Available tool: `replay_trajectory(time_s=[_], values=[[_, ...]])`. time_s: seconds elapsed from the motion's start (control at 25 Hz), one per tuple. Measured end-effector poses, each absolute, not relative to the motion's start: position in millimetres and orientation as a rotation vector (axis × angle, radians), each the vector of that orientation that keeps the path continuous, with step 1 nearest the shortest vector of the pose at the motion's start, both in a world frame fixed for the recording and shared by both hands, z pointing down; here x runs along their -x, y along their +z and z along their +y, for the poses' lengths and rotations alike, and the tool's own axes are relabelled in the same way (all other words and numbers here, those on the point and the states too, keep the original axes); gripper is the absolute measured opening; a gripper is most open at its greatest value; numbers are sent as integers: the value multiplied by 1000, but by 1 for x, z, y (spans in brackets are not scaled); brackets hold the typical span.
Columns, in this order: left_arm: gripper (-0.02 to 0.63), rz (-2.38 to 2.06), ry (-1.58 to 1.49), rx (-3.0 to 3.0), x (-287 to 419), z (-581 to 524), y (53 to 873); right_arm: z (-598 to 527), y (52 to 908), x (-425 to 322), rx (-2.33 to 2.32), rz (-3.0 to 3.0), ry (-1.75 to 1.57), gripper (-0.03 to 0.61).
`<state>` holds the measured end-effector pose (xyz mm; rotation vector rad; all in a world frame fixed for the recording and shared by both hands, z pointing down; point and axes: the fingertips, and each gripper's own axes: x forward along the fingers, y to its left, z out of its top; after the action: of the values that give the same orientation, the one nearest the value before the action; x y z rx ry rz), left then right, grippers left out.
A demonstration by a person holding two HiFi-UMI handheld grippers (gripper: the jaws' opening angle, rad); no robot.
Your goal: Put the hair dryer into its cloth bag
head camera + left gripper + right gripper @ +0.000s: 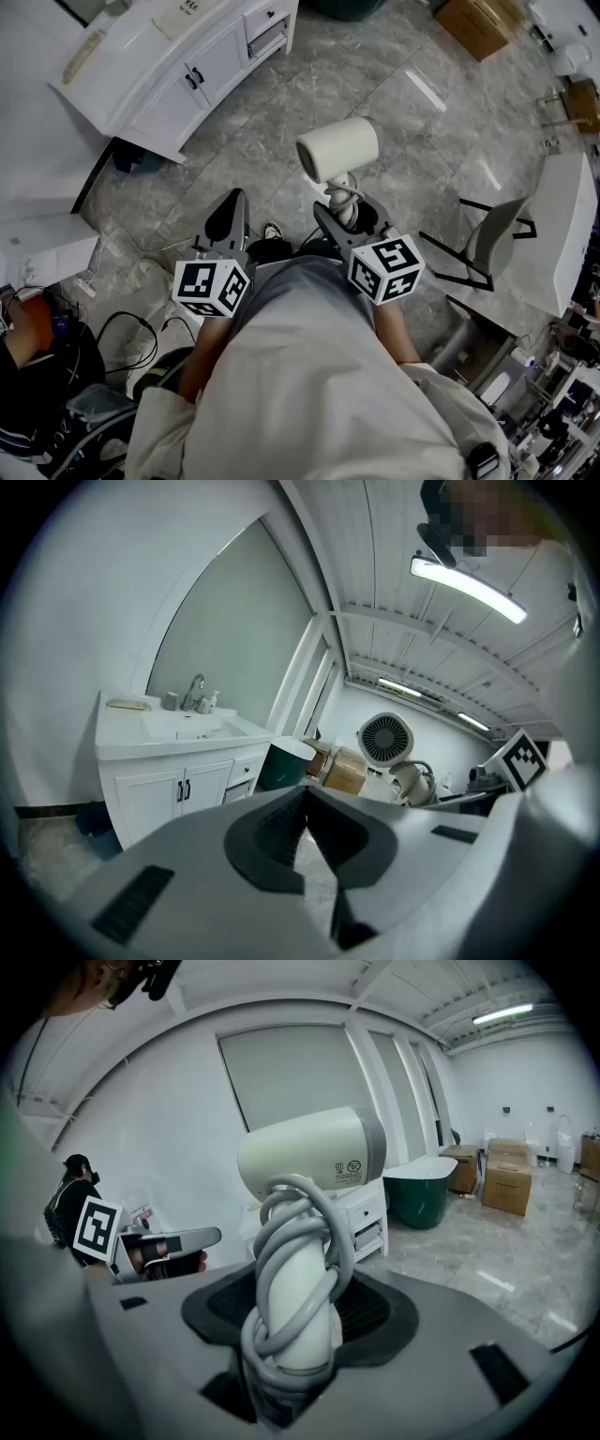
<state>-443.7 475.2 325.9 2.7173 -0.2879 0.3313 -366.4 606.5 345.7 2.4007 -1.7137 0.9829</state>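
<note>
A cream hair dryer (337, 148) stands upright over the floor, its grey cord wound around the handle. My right gripper (349, 212) is shut on that handle, and in the right gripper view the dryer (309, 1157) rises from between the jaws of the right gripper (295, 1326). My left gripper (230, 214) hangs a little to the left of it, jaws together with nothing in them. In the left gripper view the shut left gripper (305, 841) points across the room, and the dryer's rear grille (384, 740) shows at the right. No cloth bag shows in any view.
A white vanity cabinet (178, 66) with a sink stands ahead on the left. A grey chair (492, 239) and a white table (562, 225) are on the right. Cardboard boxes (478, 23) and a dark green tub (427, 1190) lie farther off. Cables (131, 328) trail at lower left.
</note>
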Motion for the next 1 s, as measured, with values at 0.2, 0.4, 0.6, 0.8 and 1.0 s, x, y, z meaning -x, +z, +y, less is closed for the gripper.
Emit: replay_trajectory(time_s=[0.2, 0.4, 0.6, 0.8, 1.0], values=[[8, -289, 338, -2727, 451, 468, 326, 601, 345, 374, -2402, -1707, 981, 242], [8, -278, 350, -2766, 457, 462, 322, 598, 342, 377, -2416, -1681, 958, 243], [8, -261, 365, -2785, 460, 459, 322, 599, 337, 370, -2483, -1670, 964, 244], [8, -277, 364, -2798, 455, 455, 322, 597, 335, 359, -2490, -1676, 955, 245], [8, -304, 372, -2784, 442, 444, 324, 591, 339, 335, -2499, -1674, 952, 245]])
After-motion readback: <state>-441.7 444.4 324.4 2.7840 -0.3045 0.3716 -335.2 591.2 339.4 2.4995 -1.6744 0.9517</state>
